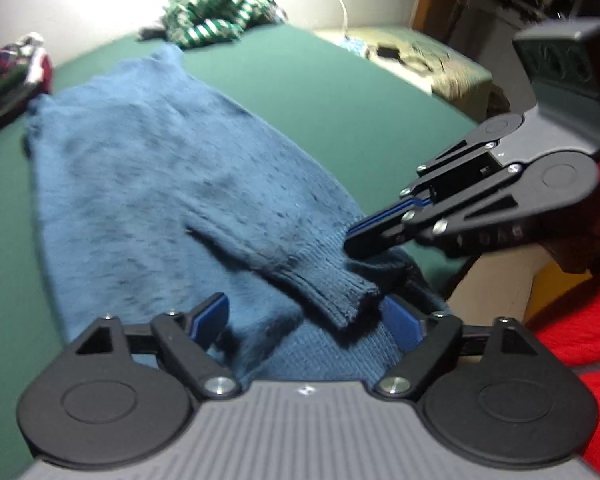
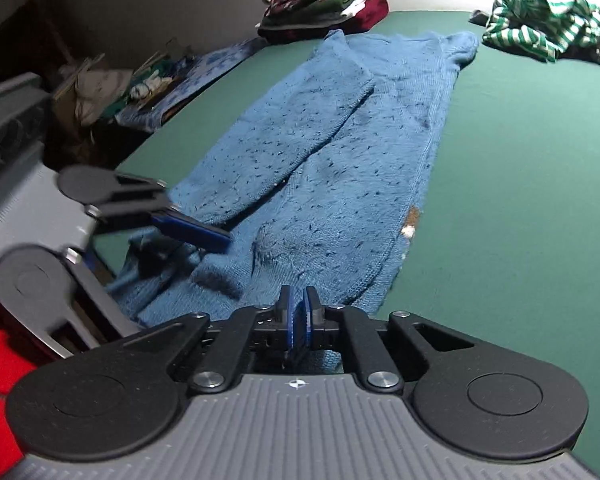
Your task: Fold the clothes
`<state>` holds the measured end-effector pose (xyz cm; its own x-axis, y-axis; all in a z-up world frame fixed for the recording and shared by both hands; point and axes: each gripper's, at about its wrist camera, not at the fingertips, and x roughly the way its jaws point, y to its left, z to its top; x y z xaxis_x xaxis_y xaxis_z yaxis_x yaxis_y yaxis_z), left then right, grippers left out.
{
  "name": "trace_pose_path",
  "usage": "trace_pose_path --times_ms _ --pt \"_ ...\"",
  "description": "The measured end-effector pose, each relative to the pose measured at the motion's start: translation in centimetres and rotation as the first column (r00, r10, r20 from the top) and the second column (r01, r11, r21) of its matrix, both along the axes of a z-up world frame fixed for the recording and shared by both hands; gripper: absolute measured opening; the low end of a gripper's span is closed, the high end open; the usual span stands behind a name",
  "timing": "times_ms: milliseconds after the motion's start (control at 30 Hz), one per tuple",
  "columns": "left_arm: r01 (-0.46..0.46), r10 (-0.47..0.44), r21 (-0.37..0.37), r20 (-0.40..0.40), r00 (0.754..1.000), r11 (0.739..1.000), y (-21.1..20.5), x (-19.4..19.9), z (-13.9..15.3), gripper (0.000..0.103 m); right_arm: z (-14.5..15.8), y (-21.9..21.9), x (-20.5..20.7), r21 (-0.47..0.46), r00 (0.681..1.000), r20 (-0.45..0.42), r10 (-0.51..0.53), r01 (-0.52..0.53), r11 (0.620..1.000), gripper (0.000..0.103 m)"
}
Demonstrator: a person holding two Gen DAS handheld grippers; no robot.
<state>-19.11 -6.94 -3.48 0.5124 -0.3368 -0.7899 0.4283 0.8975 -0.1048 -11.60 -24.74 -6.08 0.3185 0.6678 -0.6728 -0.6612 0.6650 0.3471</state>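
Observation:
A blue knit sweater lies flat along the green bed, sleeves folded over its body, collar at the far end. One ribbed cuff rests at the near hem. My left gripper is open low over that hem, with the cuff and hem fabric between its fingers. In the right wrist view the sweater stretches away and the left gripper comes in from the left. My right gripper is shut, its pads pinching the hem edge; the left wrist view shows the right gripper at the hem's right corner.
A crumpled green-and-white striped garment lies at the far end of the bed. A stack of folded clothes sits by the collar. Cluttered boxes line the bed's side. Red fabric is close behind the grippers.

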Motion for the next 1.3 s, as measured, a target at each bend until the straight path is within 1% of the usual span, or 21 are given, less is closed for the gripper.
trace_pose_path --times_ms 67,133,200,233,333,367,467,567,600,667,733,767,800,833,867,933,967,1033,1133,1233,1300 --pt "-0.045 0.045 -0.021 0.013 0.999 0.999 1.4 -0.7 0.8 0.095 0.7 -0.5 0.0 0.019 1.0 0.014 -0.003 0.003 1.0 0.009" --pt "-0.059 0.059 -0.028 -0.013 0.998 0.998 2.1 -0.8 0.2 0.094 0.8 -0.2 0.1 0.031 1.0 0.021 -0.004 0.004 1.0 0.009" --pt "-0.073 0.072 -0.034 -0.039 0.997 0.997 2.8 -0.9 -0.4 0.086 0.4 0.7 0.3 0.029 1.0 0.018 -0.008 0.007 1.0 0.009" --pt "-0.08 0.078 -0.037 -0.052 0.996 0.996 3.1 -0.9 -0.8 0.085 0.2 1.1 0.3 0.019 1.0 0.009 -0.007 0.006 1.0 0.009" --pt "-0.093 0.088 -0.05 -0.088 0.992 0.994 4.0 -1.2 -1.6 0.088 -0.4 2.0 0.2 -0.02 1.0 -0.02 -0.004 0.004 1.0 0.01" --pt "-0.083 0.077 -0.062 -0.098 0.992 0.995 4.1 -1.4 -1.7 0.092 -0.5 2.0 0.1 -0.031 1.0 -0.024 -0.005 0.005 1.0 0.01" --pt "-0.08 0.066 -0.108 -0.13 0.989 0.991 4.9 -1.7 -1.8 0.092 -0.6 1.7 -0.4 -0.044 0.998 -0.06 -0.008 0.006 0.999 0.01" --pt "-0.08 0.054 -0.156 -0.166 0.985 0.984 5.9 -1.4 -1.8 0.092 -0.5 1.9 -0.8 -0.067 0.997 -0.074 0.01 -0.015 0.998 0.01" --pt "-0.078 0.05 -0.16 -0.171 0.984 0.984 6.0 -1.3 -1.6 0.091 -0.4 2.2 -1.0 -0.08 0.998 -0.068 0.013 -0.018 0.997 0.011" --pt "-0.078 0.051 -0.168 -0.163 0.985 0.983 6.3 -1.2 -0.9 0.089 -0.2 2.7 -1.4 -0.09 0.997 -0.07 0.019 -0.026 0.996 0.028" --pt "-0.121 0.102 -0.167 -0.123 0.987 0.979 7.5 -1.5 -0.1 0.093 0.3 3.1 -2.0 -0.11 0.999 -0.049 0.013 -0.018 0.994 0.032" --pt "-0.15 0.135 -0.163 -0.1 0.986 0.975 8.1 -1.7 0.2 0.097 0.7 2.9 -2.4 -0.111 1.0 -0.019 -0.014 0.011 0.994 0.032" --pt "-0.185 0.172 -0.167 -0.088 0.981 0.968 8.9 -1.8 0.4 0.097 1.1 2.4 -2.5 -0.101 0.998 0.003 -0.056 0.056 0.993 0.032" --pt "-0.229 0.213 -0.184 -0.1 0.972 0.956 10.0 -1.8 0.2 0.097 1.3 1.6 -2.4 -0.093 0.994 0.002 -0.112 0.111 0.989 0.032" --pt "-0.274 0.252 -0.206 -0.127 0.959 0.939 11.2 -1.8 -0.3 0.097 1.4 0.7 -2.2 -0.091 0.985 -0.024 -0.173 0.17 0.981 0.033" --pt "-0.338 0.301 -0.23 -0.182 0.936 0.913 12.8 -1.8 -1.4 0.094 1.1 -1.1 -1.6 -0.086 0.962 -0.101 -0.254 0.246 0.965 0.033" --pt "-0.364 0.319 -0.237 -0.209 0.925 0.901 13.5 -1.8 -1.9 0.09 0.9 -1.7 -1.4 -0.095 0.949 -0.132 -0.285 0.274 0.957 0.033" --pt "-0.387 0.333 -0.253 -0.231 0.914 0.887 14.3 -2.0 -2.4 0.087 0.7 -2.1 -1.4 -0.12 0.938 -0.163 -0.305 0.288 0.95 0.034" --pt "-0.388 0.326 -0.282 -0.243 0.914 0.877 14.5 -2.0 -2.8 0.086 0.8 -2.0 -1.8 -0.103 0.935 -0.178 -0.307 0.292 0.951 0.034" --pt "-0.391 0.311 -0.314 -0.275 0.91 0.865 14.7 -1.4 -3.6 0.086 0.4 -1.6 -2.0 -0.119 0.934 -0.189 -0.303 0.284 0.951 0.041" --pt "-0.39 0.301 -0.339 -0.288 0.909 0.856 15.0 -1.3 -3.8 0.086 0.0 -1.7 -2.0 -0.124 0.926 -0.208 -0.315 0.294 0.948 0.041"
